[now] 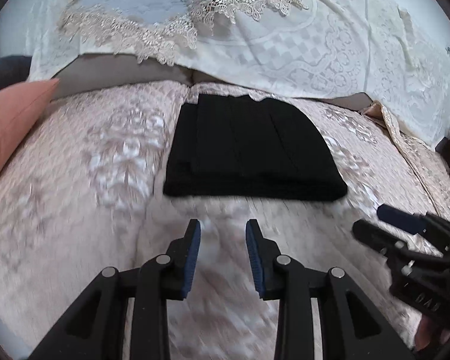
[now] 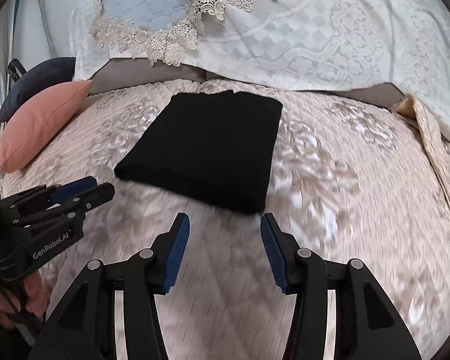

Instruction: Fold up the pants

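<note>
The black pants [image 1: 249,153] lie folded into a compact rectangle on the pink quilted bed cover [image 1: 90,180]; they also show in the right wrist view [image 2: 207,150]. My left gripper [image 1: 223,225] is open and empty, a short way in front of the near folded edge. My right gripper [image 2: 225,219] is open and empty, just short of the pants' near right corner. Each gripper shows in the other's view: the right one at the right edge [image 1: 372,225], the left one at the left edge [image 2: 99,189].
A salmon pink cushion [image 2: 42,126] lies at the left of the bed. A white lace-trimmed cover [image 2: 315,39] drapes over the backrest behind the pants. A dark rounded object [image 2: 42,72] sits behind the cushion. The bed cover's seam edge [image 2: 447,192] runs at the right.
</note>
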`<state>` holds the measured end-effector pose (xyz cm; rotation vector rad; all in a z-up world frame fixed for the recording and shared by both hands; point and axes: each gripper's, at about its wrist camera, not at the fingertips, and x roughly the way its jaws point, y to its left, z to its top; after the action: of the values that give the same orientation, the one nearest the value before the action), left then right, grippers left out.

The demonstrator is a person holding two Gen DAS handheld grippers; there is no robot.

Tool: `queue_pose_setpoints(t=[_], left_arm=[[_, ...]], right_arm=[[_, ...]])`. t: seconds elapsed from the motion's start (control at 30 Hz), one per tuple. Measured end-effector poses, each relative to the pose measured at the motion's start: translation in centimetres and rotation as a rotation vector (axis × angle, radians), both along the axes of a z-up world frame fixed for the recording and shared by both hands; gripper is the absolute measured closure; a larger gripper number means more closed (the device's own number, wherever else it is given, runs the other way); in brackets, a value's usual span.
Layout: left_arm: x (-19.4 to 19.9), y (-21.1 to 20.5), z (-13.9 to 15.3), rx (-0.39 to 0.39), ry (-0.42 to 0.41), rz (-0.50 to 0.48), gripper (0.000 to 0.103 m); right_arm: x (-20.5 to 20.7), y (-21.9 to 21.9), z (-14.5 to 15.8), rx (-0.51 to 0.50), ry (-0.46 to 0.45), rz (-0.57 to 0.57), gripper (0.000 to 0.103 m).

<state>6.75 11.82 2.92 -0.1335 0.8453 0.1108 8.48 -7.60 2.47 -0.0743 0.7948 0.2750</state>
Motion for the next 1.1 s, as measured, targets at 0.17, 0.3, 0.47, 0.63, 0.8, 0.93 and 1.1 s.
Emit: queue_pose_setpoints(t=[0.17,0.3,0.47,0.63,0.8,0.93,1.1], left_arm=[[-1.6,-1.3,-1.3,0.014,0.043,0.005,0.069],[-2.1,-1.9,-2.5,0.047,0.079,0.009,0.069],[-2.2,-1.9,-3.4,0.045,0.089,0.010,0.069],[-2.2,-2.0,-3.4,0.053,0.091,0.010,0.066],[-2.1,-1.9,-3.6,0.055,0.091,0.003,0.062],[-2.1,-1.8,-3.4,0.052,0.090,0.002,0.060],[-2.2,-1.4,-2.7,0.042,0.091,0.027,0.060]], right_arm=[[-2.2,0.0,-1.6,-0.028,0.023,0.004,0.051],[-2.8,0.0,-2.6,-0.043,0.029,-0.001,0.051],[-2.8,0.0,-3.5,-0.060,0.038,-0.005,0.051],[-2.8,0.1,-4.2,-0.085,0.038,-0.002,0.050],[-2.4,0.1,-4.3,-0.079,0.051,-0.004,0.047],[-2.4,0.4,-4.3,-0.096,0.048,-0.001,0.046],[-2.6,0.7,-3.3,-0.079,0.049,0.022,0.046]])
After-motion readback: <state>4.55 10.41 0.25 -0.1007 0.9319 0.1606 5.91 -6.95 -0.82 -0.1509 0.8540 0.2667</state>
